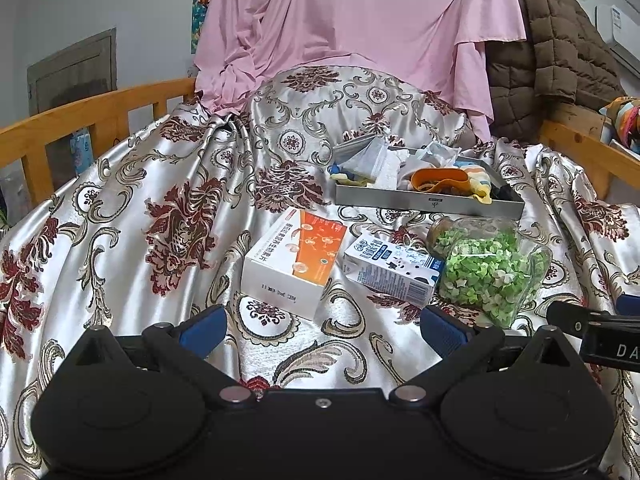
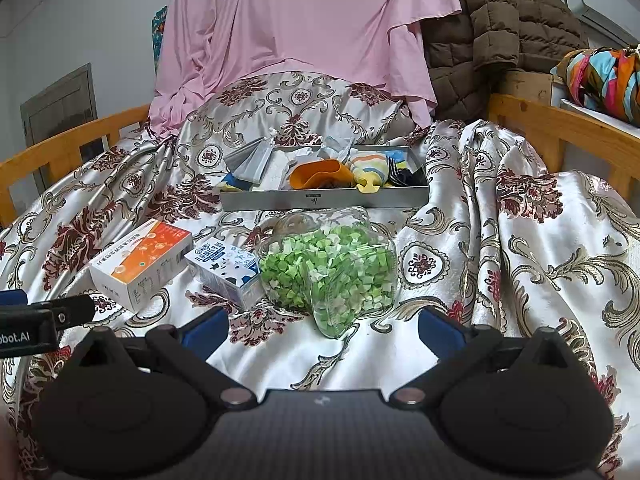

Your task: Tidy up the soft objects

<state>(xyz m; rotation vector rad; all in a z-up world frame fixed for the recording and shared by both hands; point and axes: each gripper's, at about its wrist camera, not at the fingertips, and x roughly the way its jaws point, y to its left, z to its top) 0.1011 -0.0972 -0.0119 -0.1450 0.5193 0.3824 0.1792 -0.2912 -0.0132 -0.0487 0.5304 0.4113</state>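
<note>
A grey tray (image 1: 428,201) (image 2: 324,201) sits on the patterned bedspread and holds soft things: an orange cloth (image 1: 440,178) (image 2: 320,172), a striped sock (image 2: 366,166), grey folded fabric (image 1: 364,156) (image 2: 252,160) and white tissue. My left gripper (image 1: 322,326) is open and empty, low over the bedspread in front of the boxes. My right gripper (image 2: 324,326) is open and empty, just in front of the jar. The right gripper's tip shows at the right edge of the left wrist view (image 1: 592,320).
In front of the tray lie an orange and white box (image 1: 294,258) (image 2: 142,258), a blue and white milk carton (image 1: 392,272) (image 2: 226,270) and a clear jar of green paper stars (image 1: 486,268) (image 2: 330,272). Wooden rails (image 1: 80,120) (image 2: 560,128) flank the bed. A pink sheet (image 1: 352,20) hangs behind.
</note>
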